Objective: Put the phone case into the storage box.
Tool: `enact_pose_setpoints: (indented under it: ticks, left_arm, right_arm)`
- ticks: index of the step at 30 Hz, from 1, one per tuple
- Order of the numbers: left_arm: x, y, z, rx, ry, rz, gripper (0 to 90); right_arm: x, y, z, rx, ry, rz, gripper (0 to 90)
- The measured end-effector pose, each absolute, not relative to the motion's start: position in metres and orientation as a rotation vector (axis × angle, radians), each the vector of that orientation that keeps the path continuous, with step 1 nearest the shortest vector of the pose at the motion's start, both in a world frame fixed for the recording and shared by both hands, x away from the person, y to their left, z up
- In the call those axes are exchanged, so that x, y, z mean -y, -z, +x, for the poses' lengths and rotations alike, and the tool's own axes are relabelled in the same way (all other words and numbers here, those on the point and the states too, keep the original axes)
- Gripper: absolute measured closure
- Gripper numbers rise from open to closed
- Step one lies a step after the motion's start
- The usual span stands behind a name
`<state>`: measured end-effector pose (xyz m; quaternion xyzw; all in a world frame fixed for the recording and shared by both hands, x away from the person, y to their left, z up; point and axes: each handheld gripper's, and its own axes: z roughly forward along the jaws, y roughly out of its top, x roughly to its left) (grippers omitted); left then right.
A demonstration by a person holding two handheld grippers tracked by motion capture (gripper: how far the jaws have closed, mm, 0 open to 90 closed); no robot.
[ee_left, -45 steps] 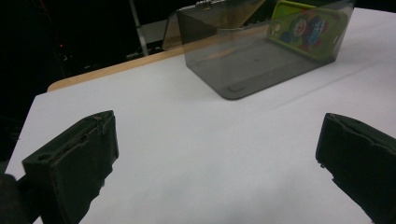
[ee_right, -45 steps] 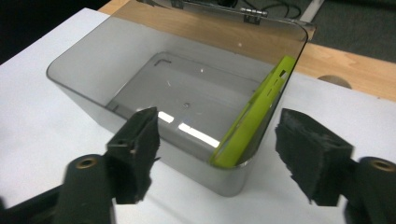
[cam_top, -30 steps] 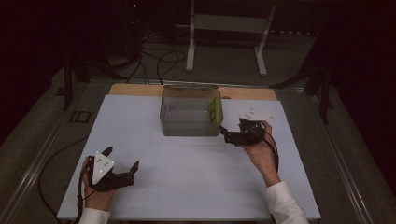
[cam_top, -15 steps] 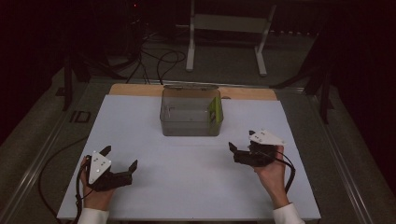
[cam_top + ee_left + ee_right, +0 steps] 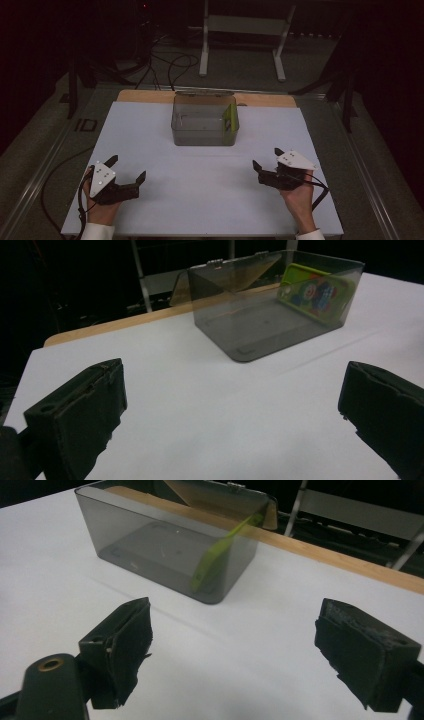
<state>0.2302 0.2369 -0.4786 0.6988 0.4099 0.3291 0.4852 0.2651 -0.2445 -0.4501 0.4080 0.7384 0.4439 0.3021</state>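
Both tongs rest low over the white counter (image 5: 200, 200), near the person's edge, each held in a hand and each with its jaws spread wide and holding nothing. Left tongs (image 5: 128, 169) sit at the near left; right tongs (image 5: 267, 158) sit at the near right. Well apart from both, toward the far middle of the counter, stands a smoky clear plastic box (image 5: 204, 120) with its hinged lid tipped open behind it. Inside the box, a green phone case (image 5: 229, 118) with a cartoon print leans upright against the wall on the right-hand end, its lower edge on the box floor.

Risks, as a judgement: the case stands on a thin edge, so a nudge to the box could make it slide flat or tip. The box looks light, so tongs catching its rim may push it across the smooth counter or toward the wooden strip (image 5: 260, 100) at the far edge. The raised lid could drop shut if knocked. Reaching in from above with wide jaws may strike the wall before reaching the case.
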Motion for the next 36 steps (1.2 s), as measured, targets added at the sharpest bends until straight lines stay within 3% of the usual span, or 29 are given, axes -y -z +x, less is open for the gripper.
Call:
enact_pose_setpoints:
  ticks: [14, 36]
  left_arm:
    - [-0.238, 0.478, 0.228, -0.945, -0.769, 1.695, 0.0]
    - [-0.240, 0.487, 0.230, -0.966, -0.765, 1.717, 0.0]
  right_arm:
    - [0.263, 0.480, 0.236, -1.873, -1.323, 1.045, 14.1]
    - [0.268, 0.491, 0.235, -1.839, -1.359, 1.025, 13.2]
